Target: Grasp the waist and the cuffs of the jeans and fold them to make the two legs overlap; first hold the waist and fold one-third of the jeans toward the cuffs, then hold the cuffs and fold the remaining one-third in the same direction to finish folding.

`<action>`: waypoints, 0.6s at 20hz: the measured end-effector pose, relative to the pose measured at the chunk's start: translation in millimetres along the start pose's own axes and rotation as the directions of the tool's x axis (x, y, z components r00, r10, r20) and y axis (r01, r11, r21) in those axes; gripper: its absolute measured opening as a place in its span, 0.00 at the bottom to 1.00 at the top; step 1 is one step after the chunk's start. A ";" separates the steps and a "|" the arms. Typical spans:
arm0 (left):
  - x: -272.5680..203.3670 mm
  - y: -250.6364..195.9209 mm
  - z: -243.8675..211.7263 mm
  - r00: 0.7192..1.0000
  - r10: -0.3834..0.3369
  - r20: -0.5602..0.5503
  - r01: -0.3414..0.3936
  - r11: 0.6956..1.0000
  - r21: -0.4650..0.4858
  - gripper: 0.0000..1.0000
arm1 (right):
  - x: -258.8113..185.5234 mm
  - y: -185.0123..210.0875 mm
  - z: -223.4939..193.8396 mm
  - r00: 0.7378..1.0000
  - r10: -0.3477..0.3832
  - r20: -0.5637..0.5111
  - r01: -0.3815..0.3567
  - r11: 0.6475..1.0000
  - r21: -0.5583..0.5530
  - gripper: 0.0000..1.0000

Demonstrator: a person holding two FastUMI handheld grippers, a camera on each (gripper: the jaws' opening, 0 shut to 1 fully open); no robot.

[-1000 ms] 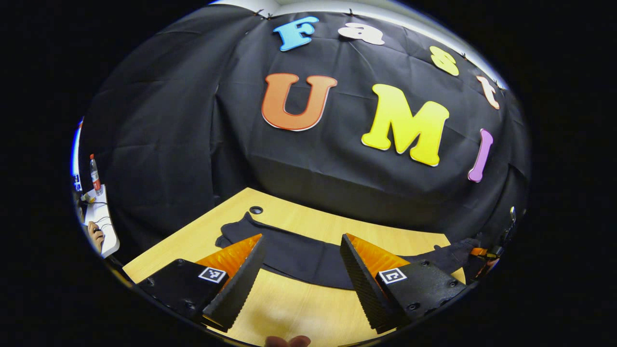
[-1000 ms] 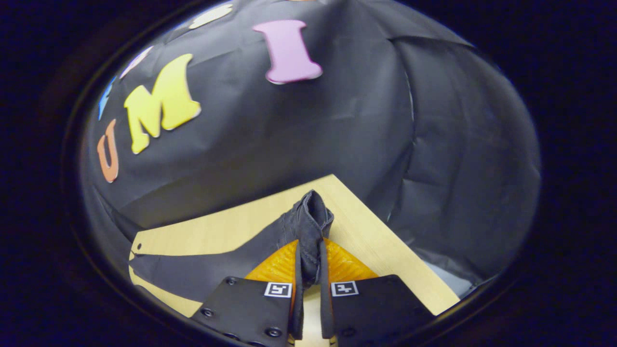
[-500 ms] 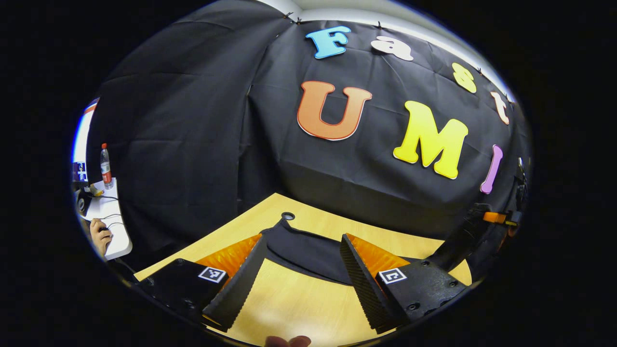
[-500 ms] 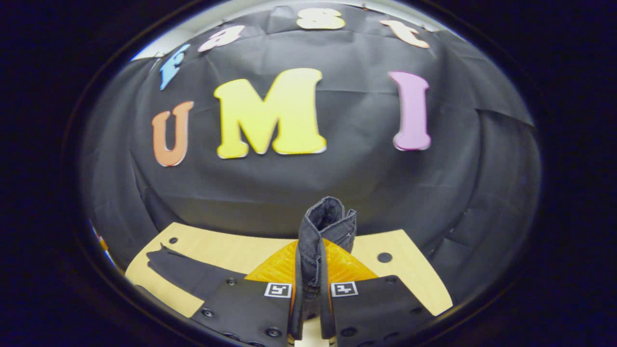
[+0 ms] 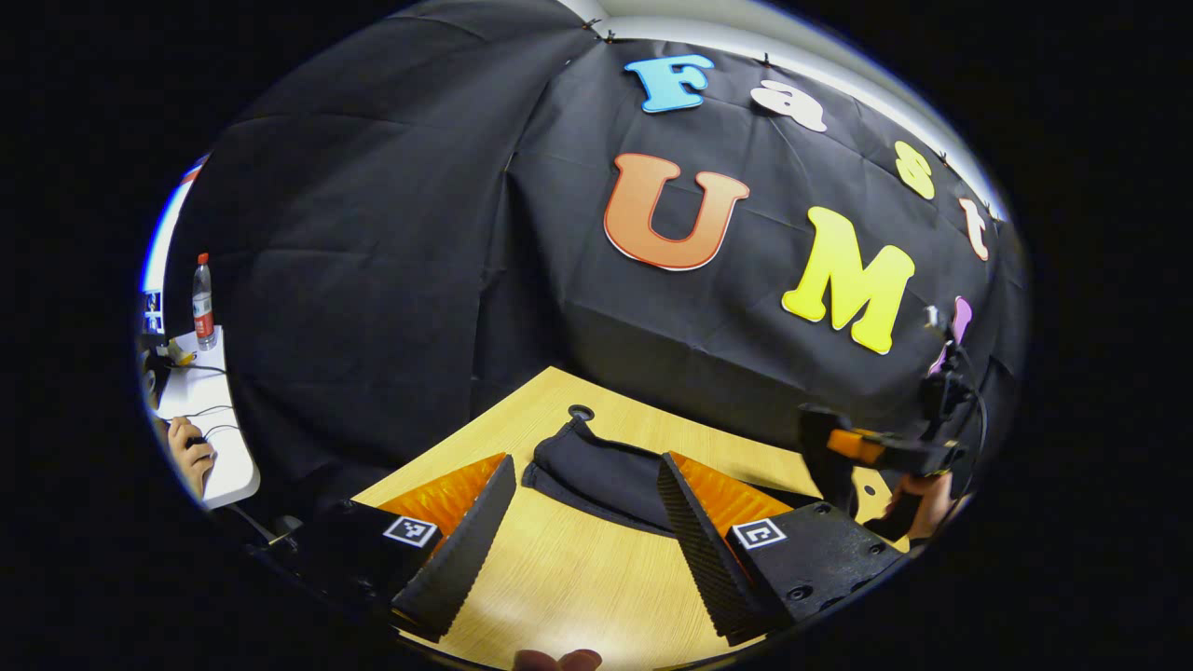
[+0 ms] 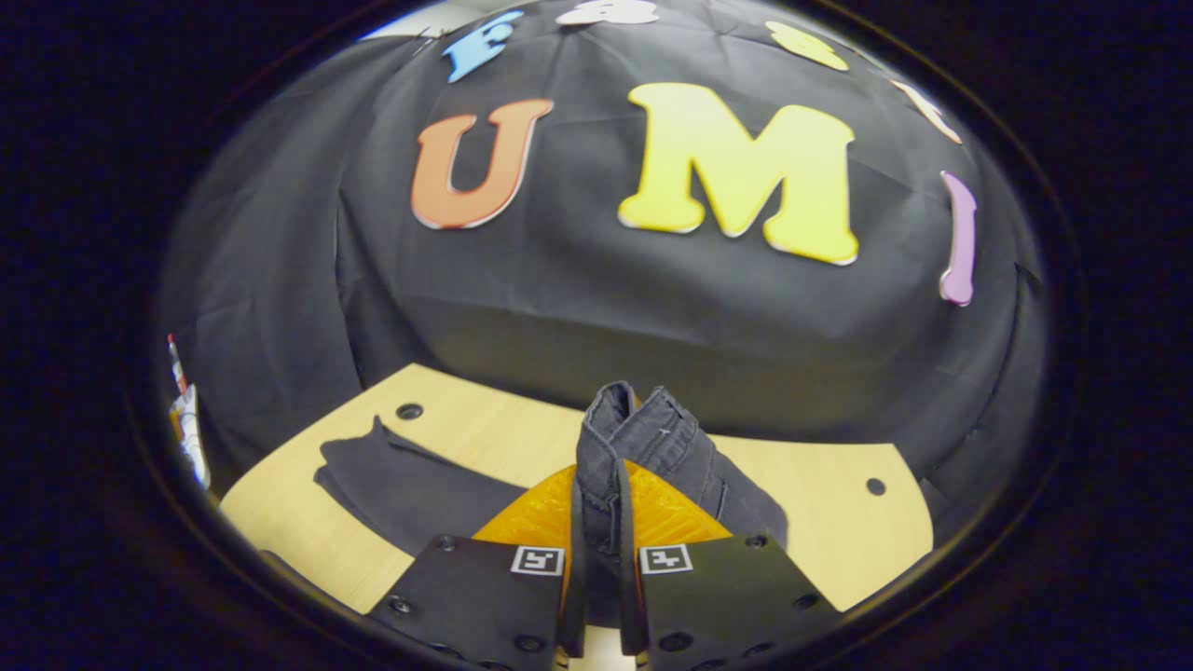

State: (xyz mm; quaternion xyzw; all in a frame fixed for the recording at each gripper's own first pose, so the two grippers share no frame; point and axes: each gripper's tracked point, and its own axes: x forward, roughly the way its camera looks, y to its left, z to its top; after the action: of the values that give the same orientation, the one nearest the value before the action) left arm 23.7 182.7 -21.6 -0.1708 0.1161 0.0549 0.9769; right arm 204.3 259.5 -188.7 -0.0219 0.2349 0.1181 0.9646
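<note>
Dark jeans point(image 5: 606, 471) lie on the wooden table point(image 5: 559, 578). Their cuff end rests flat just beyond my left gripper point(image 5: 583, 461), which hovers open over bare wood. In the same view, farther right, a hand point(image 5: 918, 508) holds the right gripper point(image 5: 876, 447) above the table. In the right gripper view, my right gripper point(image 6: 599, 466) is shut on the jeans' waist point(image 6: 652, 438), bunched upright between its fingers. From there the fabric drapes down to the right. The legs point(image 6: 401, 475) lie flat at the left of the table point(image 6: 820, 531).
Round cable holes sit in the tabletop, one by the cuffs point(image 5: 581, 412) and one near the right end point(image 6: 874, 486). Black cloth walls close the back and sides. A white side desk point(image 5: 219, 466) at far left carries a bottle point(image 5: 201, 298) and cables.
The right gripper has carried the held waist up and leftward over the table. The left gripper view has swung left, and the cuff end now lies closer between its open fingers.
</note>
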 end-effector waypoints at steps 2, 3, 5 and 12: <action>-2.3 8.8 -0.4 1.000 0.009 -0.007 -0.009 1.000 -0.011 0.99 | 24.2 28.1 -35.3 0.999 -0.001 -0.054 -0.001 0.999 -0.038 0.15; -3.3 15.3 1.3 1.000 0.021 -0.005 -0.021 1.000 -0.008 0.99 | 36.2 39.6 -55.5 0.996 -0.009 -0.084 0.003 0.998 -0.062 0.15; -5.7 24.4 2.1 0.999 0.038 -0.008 -0.038 0.999 -0.018 0.99 | 50.3 54.4 -81.8 0.993 -0.016 -0.116 0.004 0.995 -0.104 0.19; -4.9 42.7 -5.2 0.997 0.067 -0.049 -0.070 0.995 -0.070 0.99 | 61.5 84.3 -124.0 0.980 0.014 -0.198 -0.049 0.983 -0.174 0.24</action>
State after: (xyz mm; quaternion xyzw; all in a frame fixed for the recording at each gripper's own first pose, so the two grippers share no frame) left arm 11.7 220.5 -38.9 -0.2026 0.1424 0.0886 0.9648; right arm 181.7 342.6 -326.0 -0.1160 0.3176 0.1514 0.9289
